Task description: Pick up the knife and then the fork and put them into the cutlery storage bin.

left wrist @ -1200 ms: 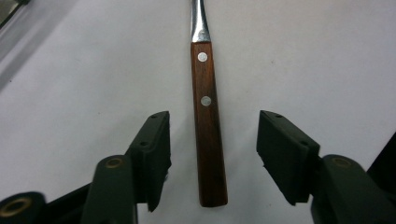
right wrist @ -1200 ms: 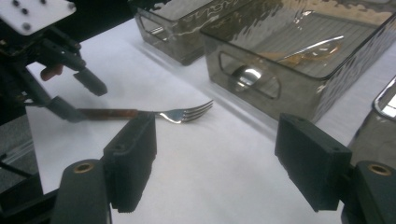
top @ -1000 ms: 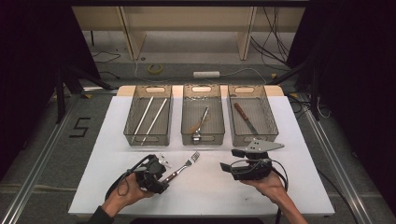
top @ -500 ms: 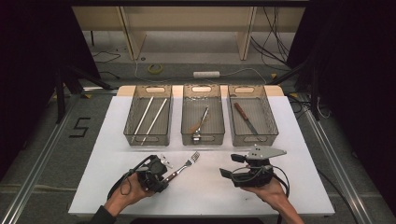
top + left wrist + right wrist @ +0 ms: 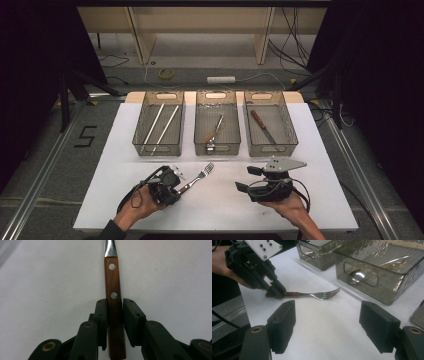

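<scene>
Left claw: jaws have just been closing, now snug against wooden handle of fork, pads touching both sides. Fork lies flat on desk, near left, tines toward middle basket. Squeeze firm, lift level, keep handle from pivoting. Right claw: wide open, empty, hovering near right. Versus earlier frame: left jaws narrower; fork unmoved; right claw shifted slightly.
</scene>
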{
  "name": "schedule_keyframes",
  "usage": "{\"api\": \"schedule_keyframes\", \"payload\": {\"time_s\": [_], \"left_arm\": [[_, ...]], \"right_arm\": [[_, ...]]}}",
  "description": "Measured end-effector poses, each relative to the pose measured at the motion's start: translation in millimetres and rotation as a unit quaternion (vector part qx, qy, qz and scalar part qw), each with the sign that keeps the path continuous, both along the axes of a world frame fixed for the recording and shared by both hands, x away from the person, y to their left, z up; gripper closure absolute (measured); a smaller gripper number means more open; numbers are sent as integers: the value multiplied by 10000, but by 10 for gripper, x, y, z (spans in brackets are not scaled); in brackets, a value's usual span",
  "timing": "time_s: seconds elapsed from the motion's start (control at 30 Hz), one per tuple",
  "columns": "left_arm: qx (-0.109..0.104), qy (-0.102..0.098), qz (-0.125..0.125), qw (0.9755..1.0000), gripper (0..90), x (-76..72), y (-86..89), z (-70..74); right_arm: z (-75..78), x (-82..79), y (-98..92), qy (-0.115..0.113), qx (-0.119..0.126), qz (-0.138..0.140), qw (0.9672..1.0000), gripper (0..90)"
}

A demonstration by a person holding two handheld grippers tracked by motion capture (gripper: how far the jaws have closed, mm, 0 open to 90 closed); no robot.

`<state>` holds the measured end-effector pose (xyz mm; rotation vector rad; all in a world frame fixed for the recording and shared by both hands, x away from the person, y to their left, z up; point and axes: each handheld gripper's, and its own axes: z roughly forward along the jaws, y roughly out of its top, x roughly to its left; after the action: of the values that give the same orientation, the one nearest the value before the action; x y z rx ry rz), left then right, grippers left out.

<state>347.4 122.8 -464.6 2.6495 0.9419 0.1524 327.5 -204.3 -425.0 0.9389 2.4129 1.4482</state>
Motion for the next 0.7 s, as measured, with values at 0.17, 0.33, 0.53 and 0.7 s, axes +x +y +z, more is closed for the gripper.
{"api": "schedule_keyframes", "payload": {"time_s": [0.17, 0.33, 0.53, 0.7], "left_arm": [[27, -28, -126, 9999, 750, 4, 11, 4], [44, -132, -215, 9997, 754, -10, 6, 9], [-82, -232, -195, 9995, 756, -5, 31, 71], [-279, -139, -277, 9991, 756, -25, 20, 141]], "right_arm": [[-6, -1, 7, 3, -11, 41, 10000, 307], [-10, 1, 11, 19, -19, 52, 10000, 307], [-8, -1, 9, 19, -6, 75, 10000, 309], [3, -12, 25, -10, 0, 94, 10000, 310]]}}
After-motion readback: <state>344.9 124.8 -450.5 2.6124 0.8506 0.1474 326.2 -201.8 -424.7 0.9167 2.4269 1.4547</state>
